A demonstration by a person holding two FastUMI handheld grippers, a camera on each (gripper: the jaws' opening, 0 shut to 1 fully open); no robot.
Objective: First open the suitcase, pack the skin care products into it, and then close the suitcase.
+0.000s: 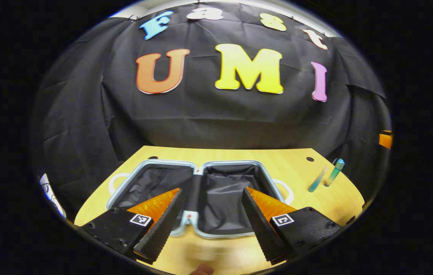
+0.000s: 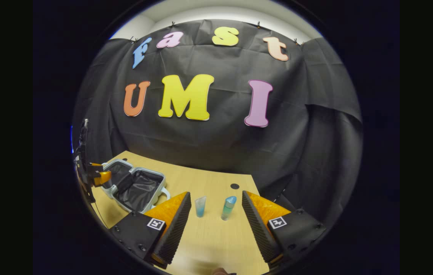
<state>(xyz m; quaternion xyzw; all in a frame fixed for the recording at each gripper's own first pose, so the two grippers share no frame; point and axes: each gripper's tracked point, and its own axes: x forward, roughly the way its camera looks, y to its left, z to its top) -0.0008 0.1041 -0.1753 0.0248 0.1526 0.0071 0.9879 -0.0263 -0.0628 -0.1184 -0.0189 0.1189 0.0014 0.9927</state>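
The suitcase [image 1: 201,198] lies open flat on the wooden table [image 1: 239,154], both black-lined halves bare. My left gripper [image 1: 210,225] hangs open just above its near edge. Two bluish skin care products stand upright to the right of the case: a short tube [image 1: 317,180] and a taller bottle [image 1: 334,172]. In the right gripper view, the tube [image 2: 200,206] and the bottle [image 2: 228,208] stand a little beyond my open right gripper [image 2: 216,229], between its fingers' lines. The suitcase [image 2: 134,189] sits at the left there, with the left gripper [image 2: 99,176] over it.
White handles [image 1: 285,190] stick out at both sides of the suitcase. A small dark hole [image 1: 310,159] marks the table near the back right. The black cloth wall stands right behind the table. Bare wood lies around the two products.
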